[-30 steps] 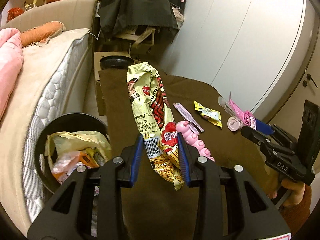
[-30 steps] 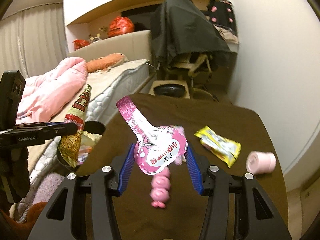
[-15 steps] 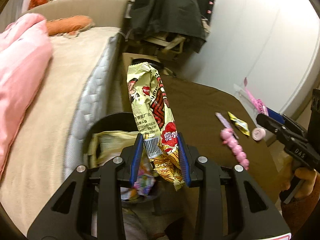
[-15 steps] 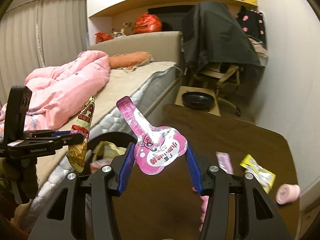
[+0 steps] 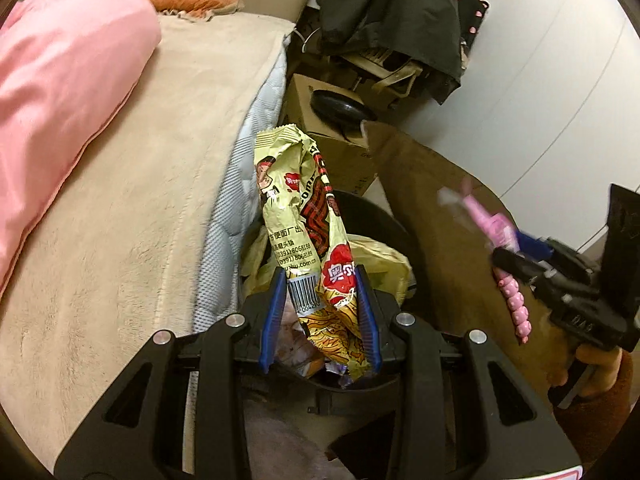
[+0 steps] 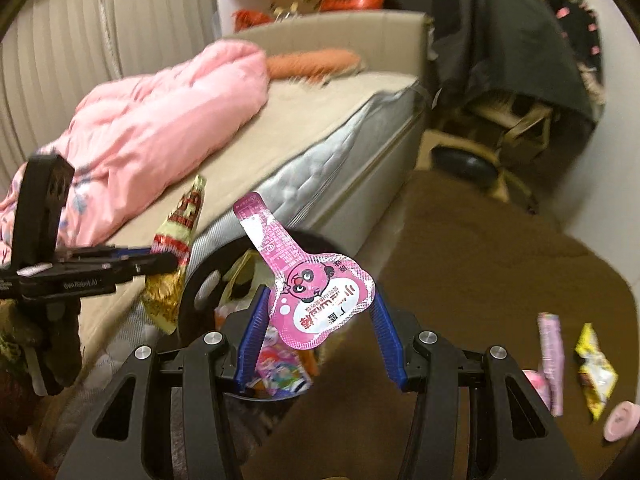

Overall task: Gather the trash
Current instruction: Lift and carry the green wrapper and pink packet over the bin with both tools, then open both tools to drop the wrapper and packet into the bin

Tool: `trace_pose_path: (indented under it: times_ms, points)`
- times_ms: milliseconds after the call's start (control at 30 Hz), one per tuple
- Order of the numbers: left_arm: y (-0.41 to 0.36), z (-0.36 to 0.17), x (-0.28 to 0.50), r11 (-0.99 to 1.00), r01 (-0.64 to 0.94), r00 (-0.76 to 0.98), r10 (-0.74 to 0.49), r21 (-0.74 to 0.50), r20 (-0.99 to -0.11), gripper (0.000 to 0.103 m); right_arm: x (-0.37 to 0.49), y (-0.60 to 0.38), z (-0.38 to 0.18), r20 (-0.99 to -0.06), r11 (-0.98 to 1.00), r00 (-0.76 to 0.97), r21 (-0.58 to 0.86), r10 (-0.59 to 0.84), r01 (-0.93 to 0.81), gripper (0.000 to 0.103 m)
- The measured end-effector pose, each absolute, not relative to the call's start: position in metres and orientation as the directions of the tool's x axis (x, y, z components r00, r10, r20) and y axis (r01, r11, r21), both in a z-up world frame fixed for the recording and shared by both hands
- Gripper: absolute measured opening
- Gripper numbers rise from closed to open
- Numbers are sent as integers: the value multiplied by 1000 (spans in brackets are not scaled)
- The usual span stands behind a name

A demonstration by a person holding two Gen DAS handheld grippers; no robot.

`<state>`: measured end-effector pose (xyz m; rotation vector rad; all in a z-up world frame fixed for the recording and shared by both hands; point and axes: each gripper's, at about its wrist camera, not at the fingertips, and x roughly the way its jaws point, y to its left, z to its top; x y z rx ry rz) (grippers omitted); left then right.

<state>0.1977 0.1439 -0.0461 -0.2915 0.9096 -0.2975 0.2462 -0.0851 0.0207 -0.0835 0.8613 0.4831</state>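
Note:
My left gripper (image 5: 320, 312) is shut on a yellow noodle snack bag (image 5: 308, 232) and holds it upright over the black trash bin (image 5: 380, 216), which holds several wrappers. My right gripper (image 6: 316, 328) is shut on a pink lollipop wrapper (image 6: 316, 300) and holds it above the bin's rim (image 6: 200, 280). The left gripper with the snack bag (image 6: 176, 256) also shows at the left of the right wrist view. The right gripper (image 5: 520, 256) shows at the right of the left wrist view.
The bin stands between the bed (image 5: 140, 200) and the brown table (image 6: 500, 280). On the table lie a pink bead toy (image 5: 516, 304), a purple wrapper (image 6: 550, 352), a yellow wrapper (image 6: 596, 372) and a pink cap (image 6: 620, 420). A cardboard box (image 5: 332, 140) stands behind.
Both grippers have swung left from over the table to over the trash bin, each still holding its wrapper.

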Motion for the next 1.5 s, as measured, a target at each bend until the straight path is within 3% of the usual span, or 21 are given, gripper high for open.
trace_pose_path:
  times_ms: [200,467,900,1200,1500]
  points:
    - [152,-59,208,913,123,549,-389,-389,-740,32,266,-52,-30,-815,852,405,191,415,-488,47]
    - [152,-66,219,910,133,533,-399,-392,-746,32,292,-33,-70,-868,858,350,151,352,-490,48]
    - [136,-69,230,909,141,516,-405,-392,-755,32,275,-62,-40,-813,876,461,118,356,-467,55]
    - [103,-77,239,922,174,496,-386,-347,-777,32,253,-121,-8,-761,927,573,99,305,-361,55]
    - [76,-85,235,950,182,499,-310,-252,-809,41,229,-178,0,-737,962,625,130,256,-241,55]
